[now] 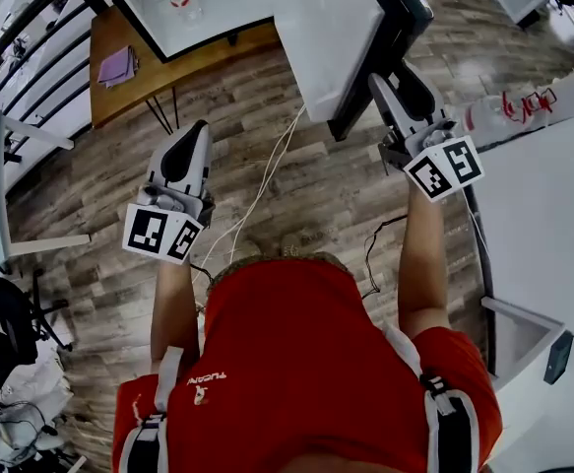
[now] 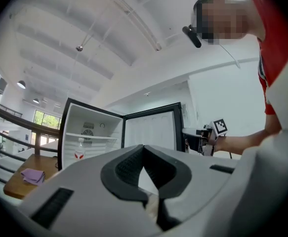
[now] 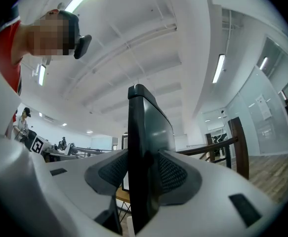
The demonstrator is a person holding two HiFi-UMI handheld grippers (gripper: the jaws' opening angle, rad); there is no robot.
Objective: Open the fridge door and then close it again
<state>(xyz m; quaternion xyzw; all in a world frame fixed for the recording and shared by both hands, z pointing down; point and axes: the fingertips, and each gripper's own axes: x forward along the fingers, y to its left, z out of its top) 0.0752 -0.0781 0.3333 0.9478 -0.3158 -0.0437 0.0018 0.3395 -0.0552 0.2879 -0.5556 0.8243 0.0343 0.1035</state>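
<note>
Right tool (image 3: 143, 169) has its two pads closed on the free edge of the fridge door (image 3: 146, 132), the dark slab standing upright between them. That door (image 1: 385, 18) hangs swung out from the fridge cabinet (image 1: 198, 8), about square to its front, so the white inside with its shelf shows open in the left gripper view. Left tool (image 2: 144, 154) is pinched fully together with nothing in it, held off in the air short of the cabinet and well apart from the door.

I'd judge the door stiff and fairly heavy, turning only about its hinge at the cabinet. It will not bend, but its glossy dark face looks slick, so a pinch could slide. The free edge, farthest from the cabinet, looks like the best place to hold, since it gives the most leverage.

From the head view, the right forearm reaches straight out towards the door with its tool (image 1: 385, 82) pointing roughly level. The left forearm is also extended, its tool (image 1: 196, 136) aimed towards the cabinet.
</note>
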